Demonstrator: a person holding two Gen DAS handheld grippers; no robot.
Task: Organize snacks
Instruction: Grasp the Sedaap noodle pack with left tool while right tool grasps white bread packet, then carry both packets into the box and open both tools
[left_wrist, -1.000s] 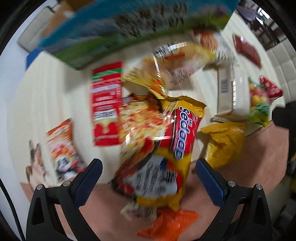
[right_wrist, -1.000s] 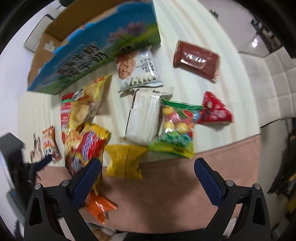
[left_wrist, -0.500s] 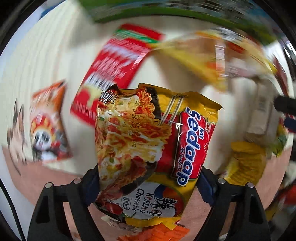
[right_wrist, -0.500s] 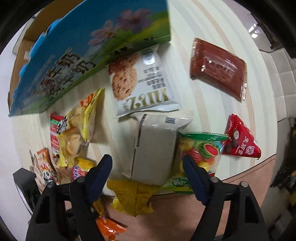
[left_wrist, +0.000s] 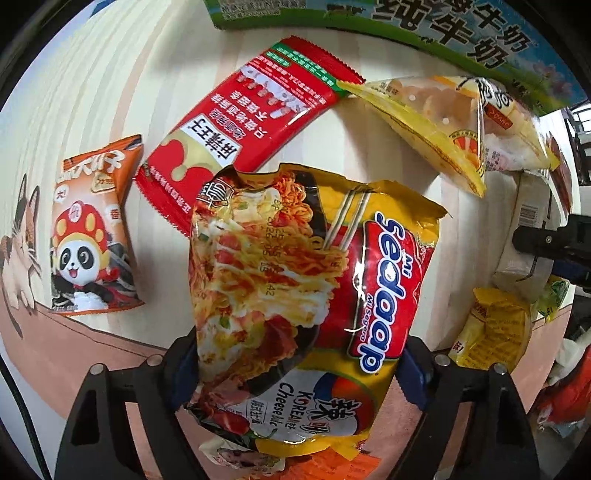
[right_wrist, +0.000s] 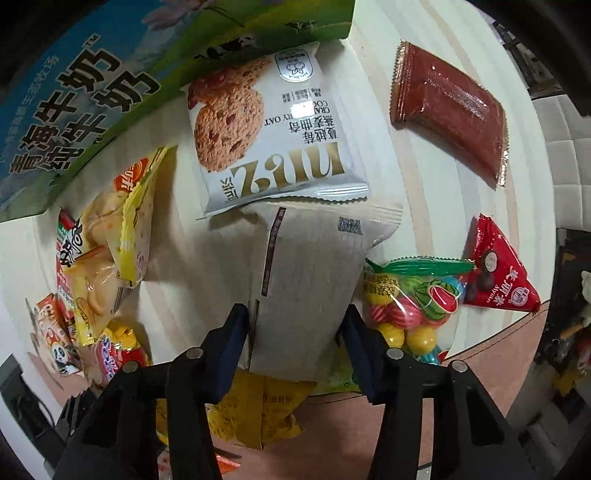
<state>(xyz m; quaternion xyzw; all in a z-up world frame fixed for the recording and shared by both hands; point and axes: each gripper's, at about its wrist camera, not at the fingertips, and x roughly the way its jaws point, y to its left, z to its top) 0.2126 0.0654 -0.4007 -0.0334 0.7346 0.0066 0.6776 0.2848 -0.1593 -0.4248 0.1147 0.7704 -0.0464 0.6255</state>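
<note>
Packets crowd table (right_wrist: 406, 206); milk carton (right_wrist: 110, 85) probably blocks far side.

Both hand-held grippers closed in: left onto noodle packet (left_wrist: 303, 295), right onto white pack (right_wrist: 306, 288).

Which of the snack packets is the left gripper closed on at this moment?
The yellow Mi Sedaap noodle packet, pinched at its lower sides by the left gripper. The long red packet and orange panda packet lie untouched on the table.
</note>
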